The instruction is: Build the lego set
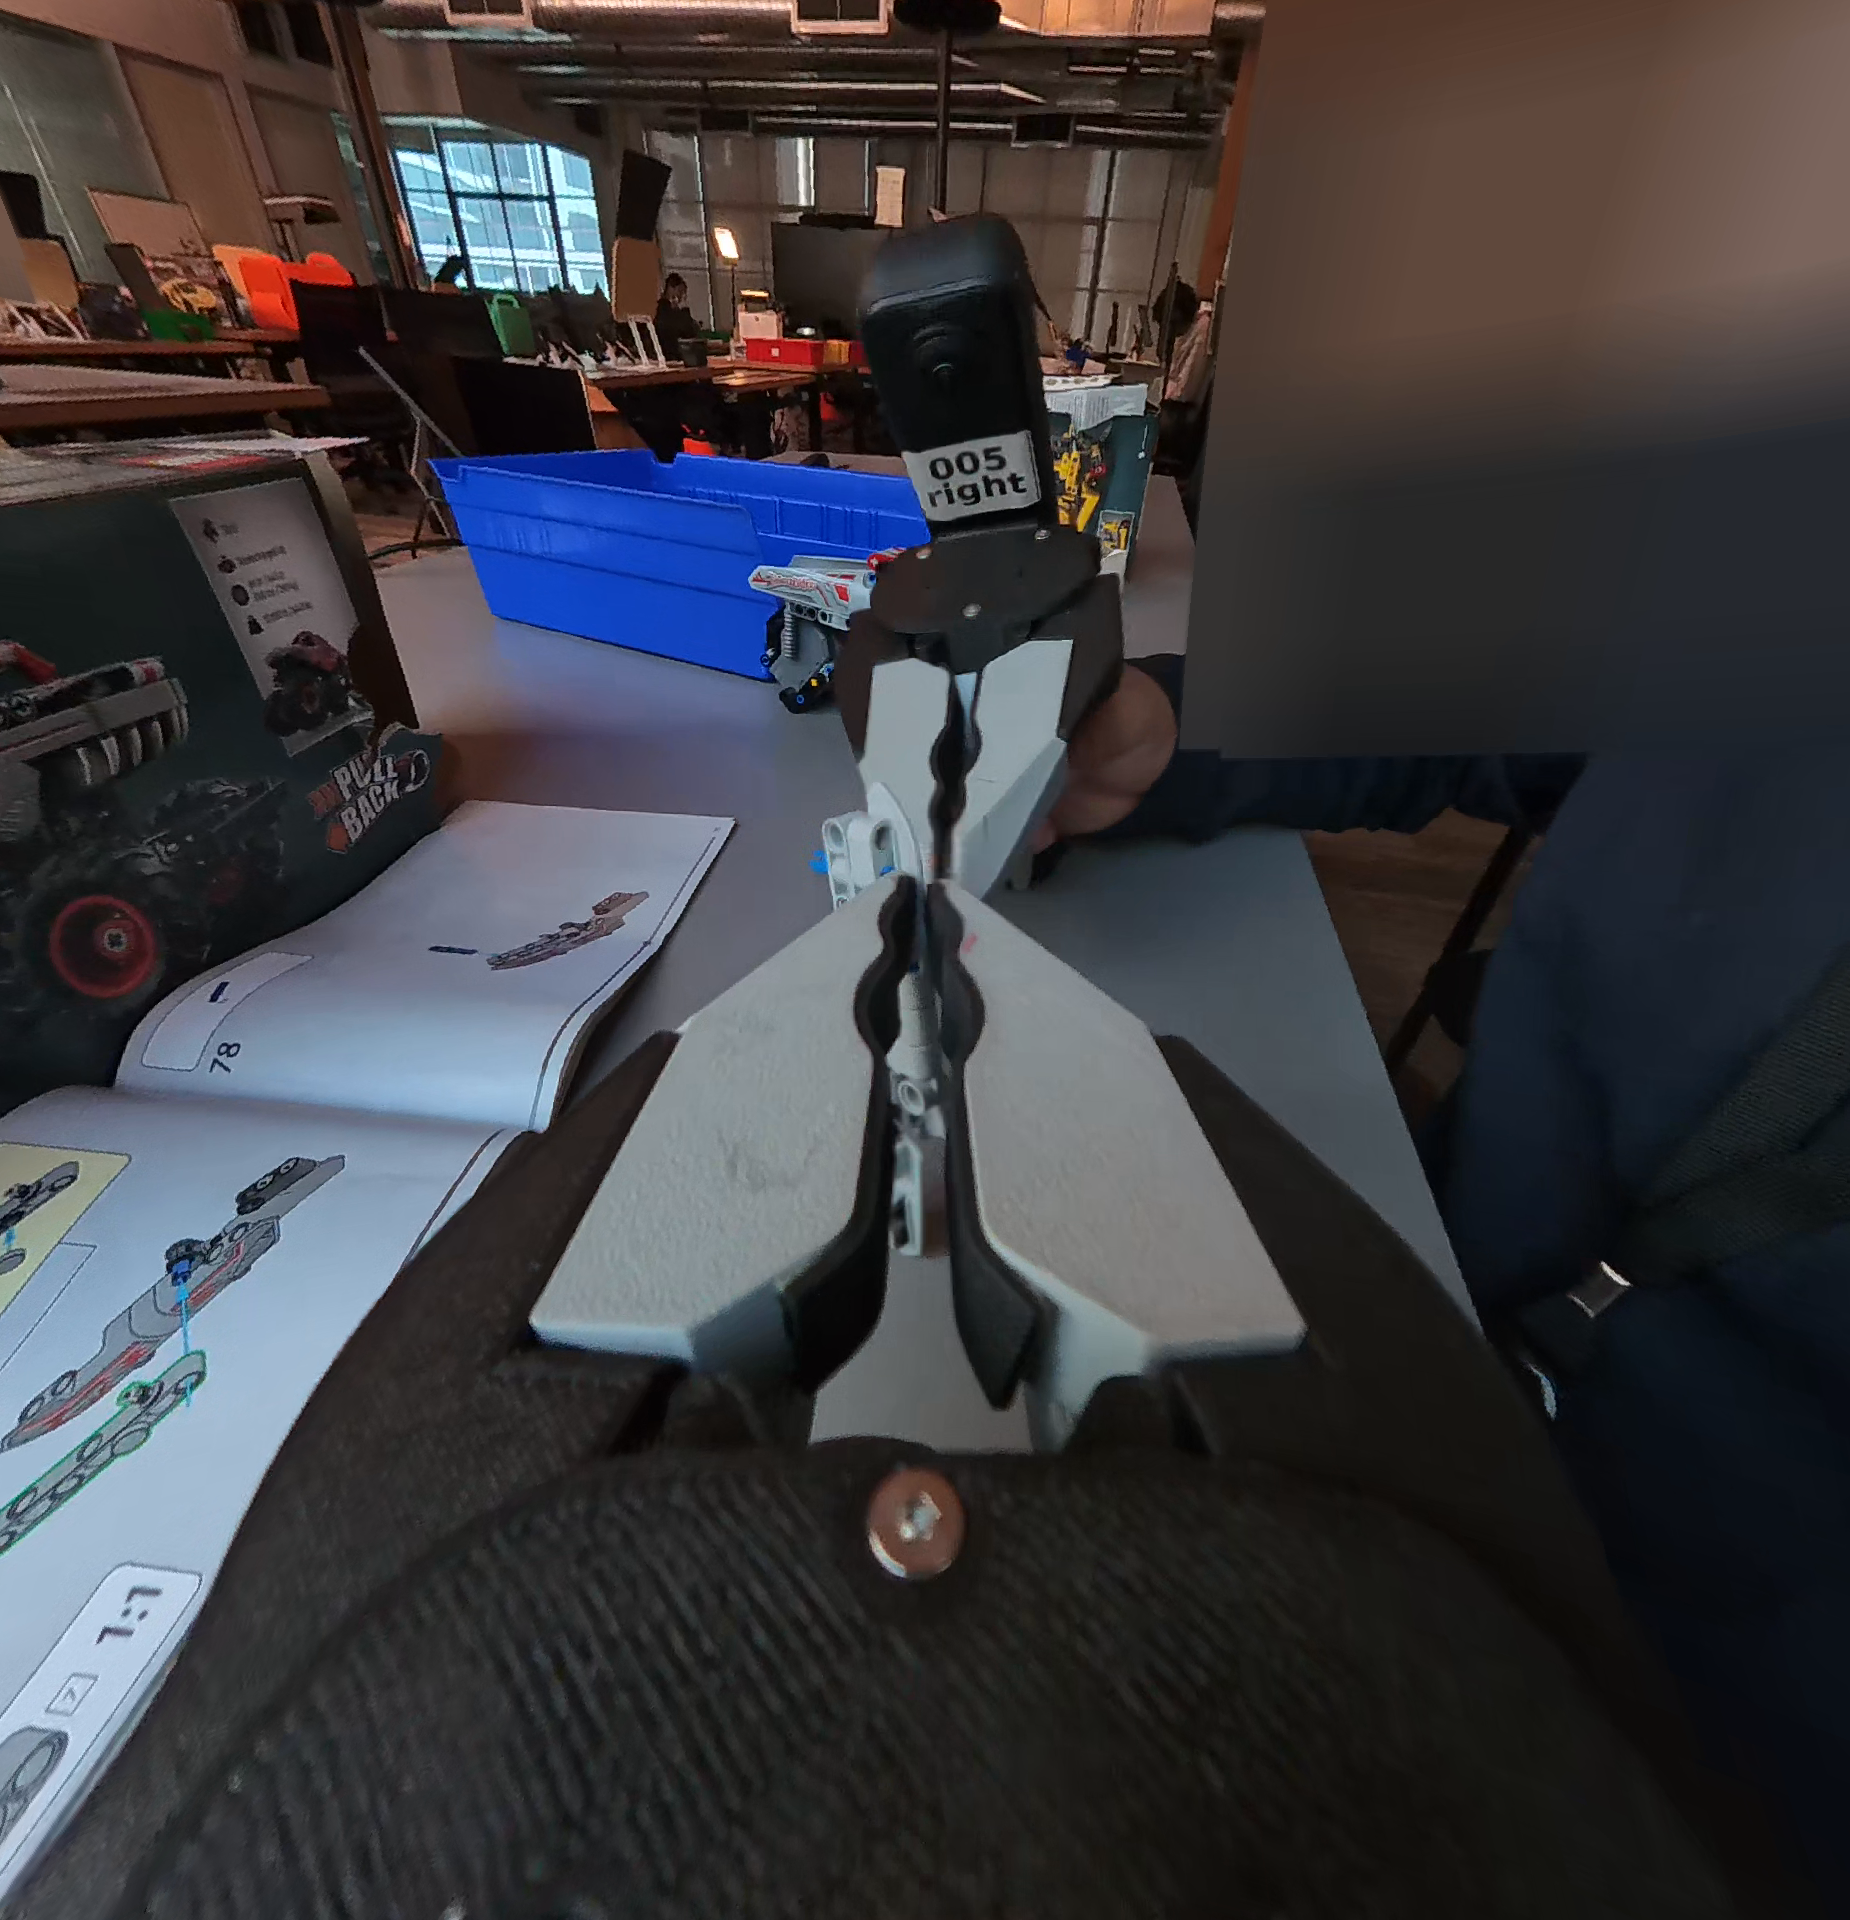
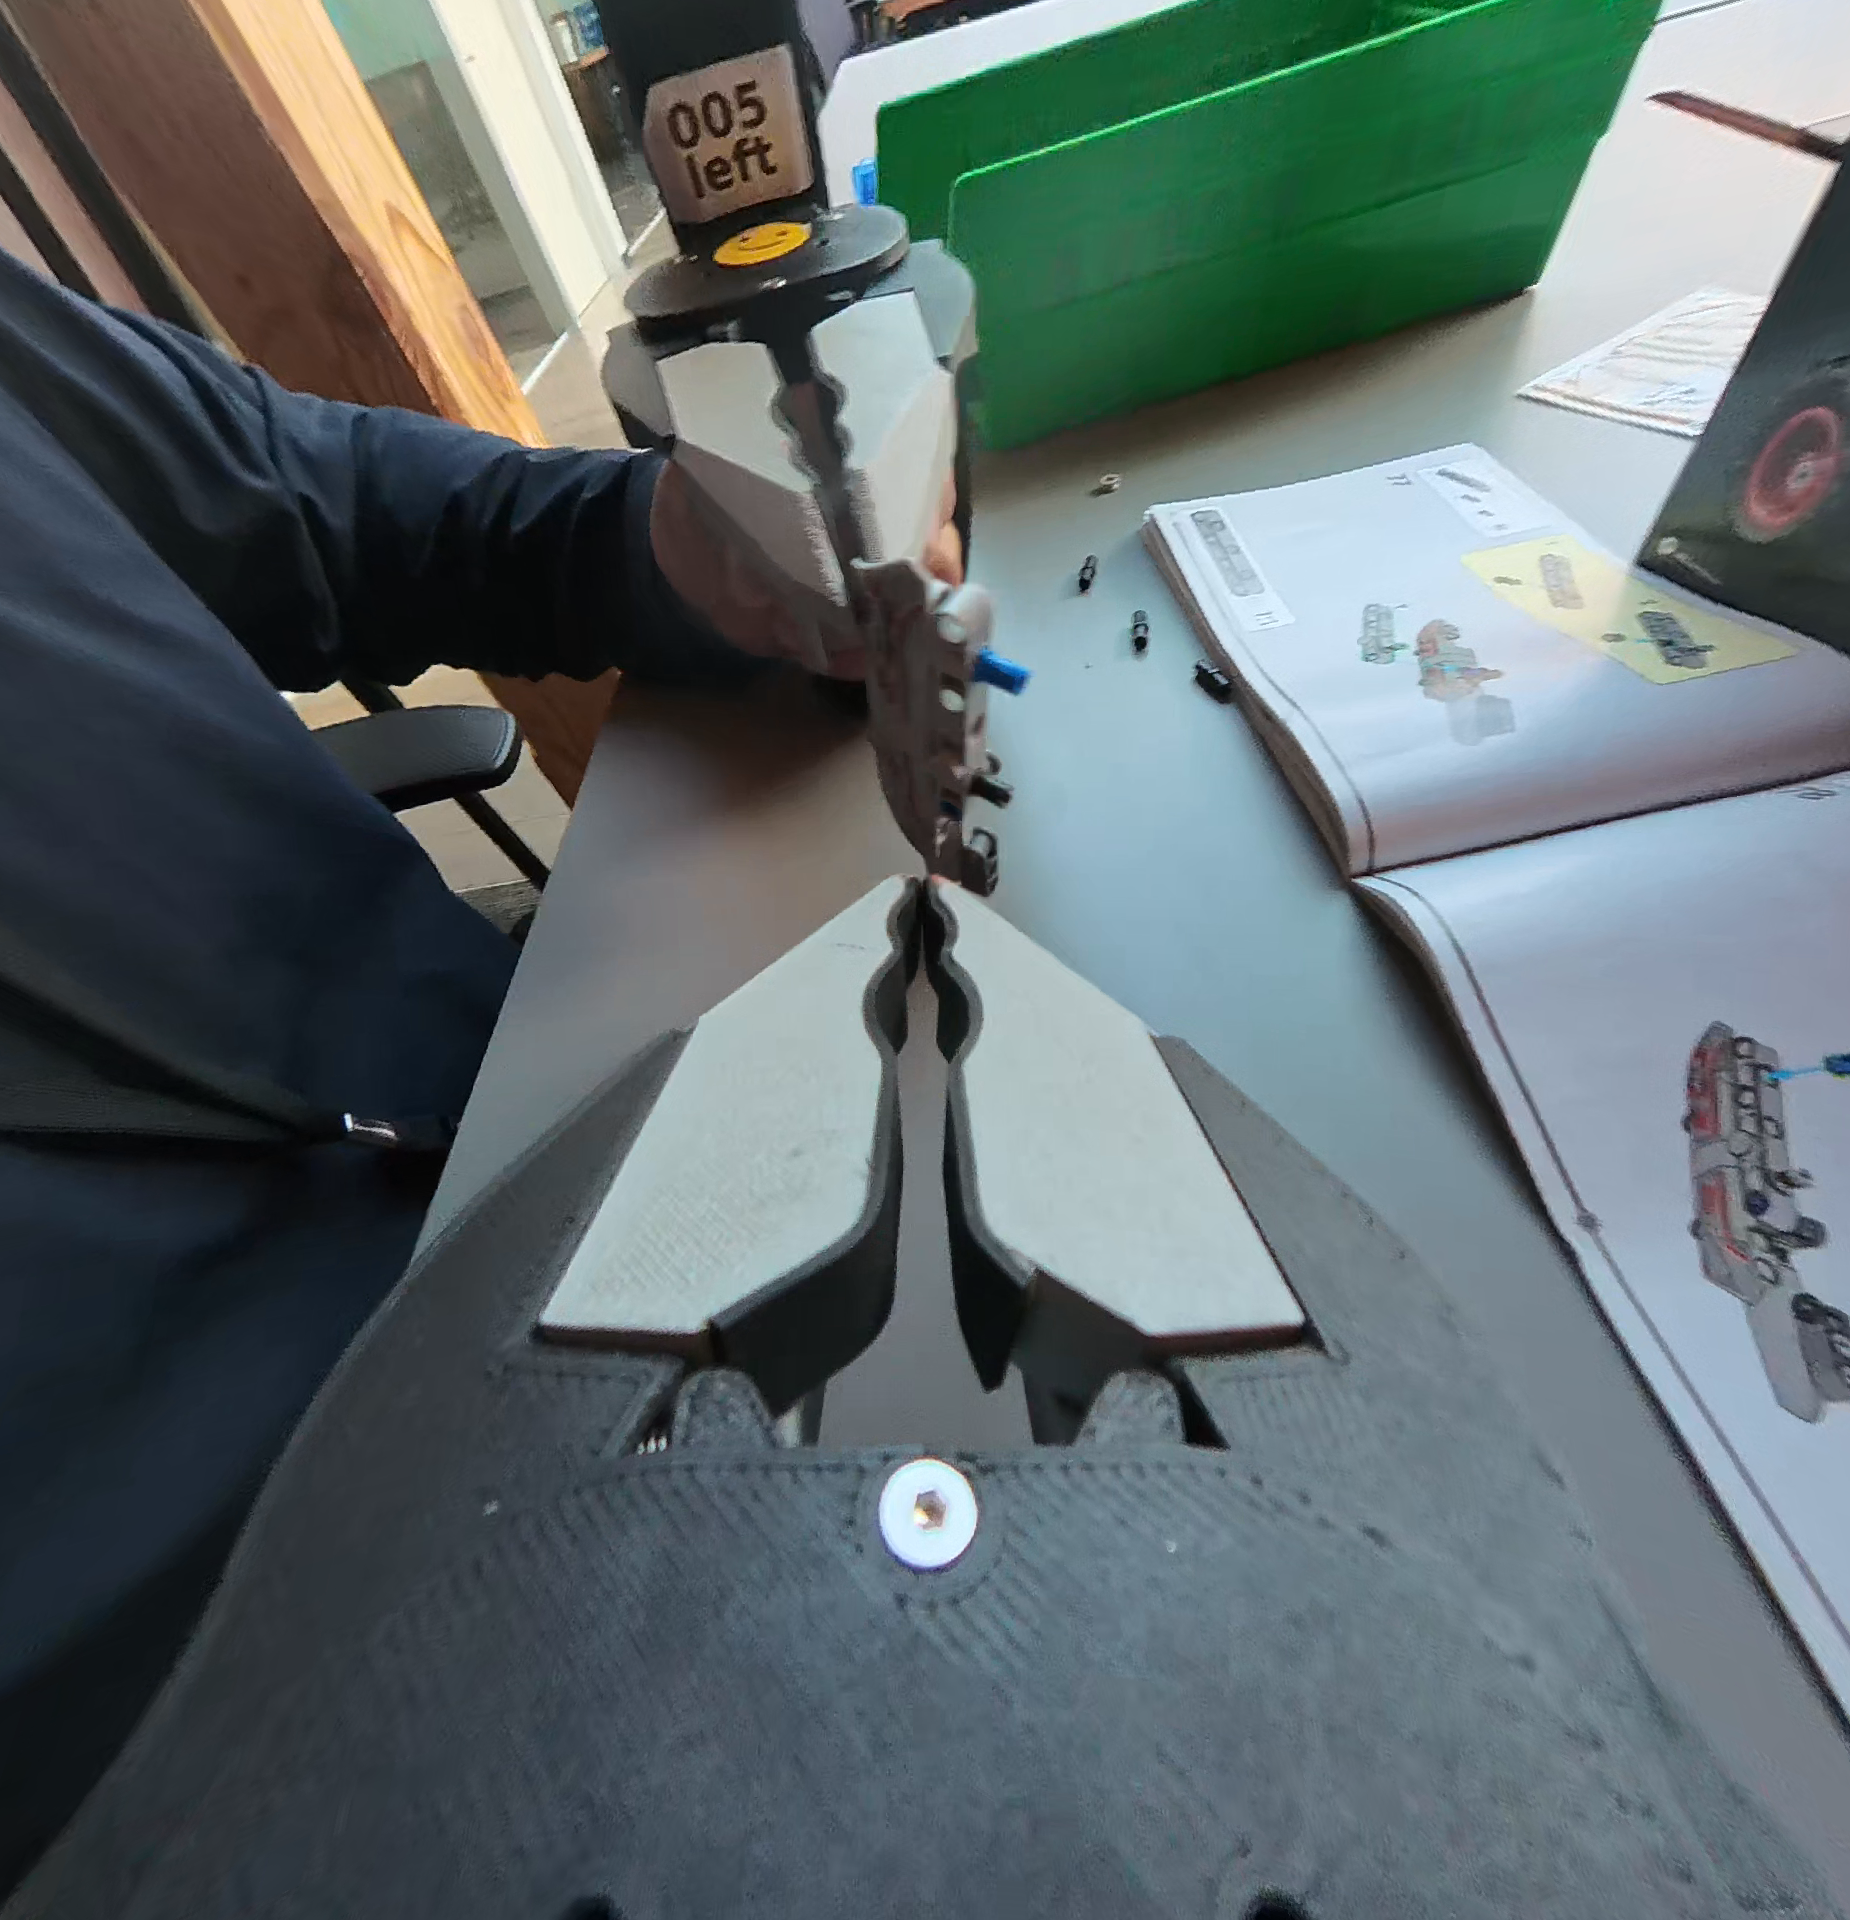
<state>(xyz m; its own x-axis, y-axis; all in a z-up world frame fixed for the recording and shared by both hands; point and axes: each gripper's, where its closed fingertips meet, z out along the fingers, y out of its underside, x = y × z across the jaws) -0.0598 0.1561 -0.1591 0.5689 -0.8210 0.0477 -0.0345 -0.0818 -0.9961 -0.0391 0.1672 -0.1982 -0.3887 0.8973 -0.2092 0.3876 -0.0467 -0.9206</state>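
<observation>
My left gripper (image 1: pixel 921 899) is shut on a grey Lego panel assembly (image 1: pixel 916 1101), which sits edge-on between its fingers and pokes out past the tips. In the right wrist view the left gripper (image 2: pixel 869 582) holds the assembly (image 2: pixel 931 727) hanging downward; a blue pin (image 2: pixel 1004 670) and black pins stick out of its side. My right gripper (image 2: pixel 921 894) is shut, its tips touching the assembly's lower end. I cannot see anything between its fingers. It faces the left gripper tip to tip in the left wrist view (image 1: pixel 942 847).
An open instruction booklet (image 1: pixel 381 1039) (image 2: pixel 1472 665) and the set's box (image 1: pixel 173 727) lie on the grey table (image 1: pixel 1160 987). Loose black pins (image 2: pixel 1139 629) lie by the booklet. A blue bin (image 1: pixel 630 561), a partly built model (image 1: pixel 807 623) and a green bin (image 2: pixel 1264 229) stand farther back. About 5 cm separates my left fingertips from my right.
</observation>
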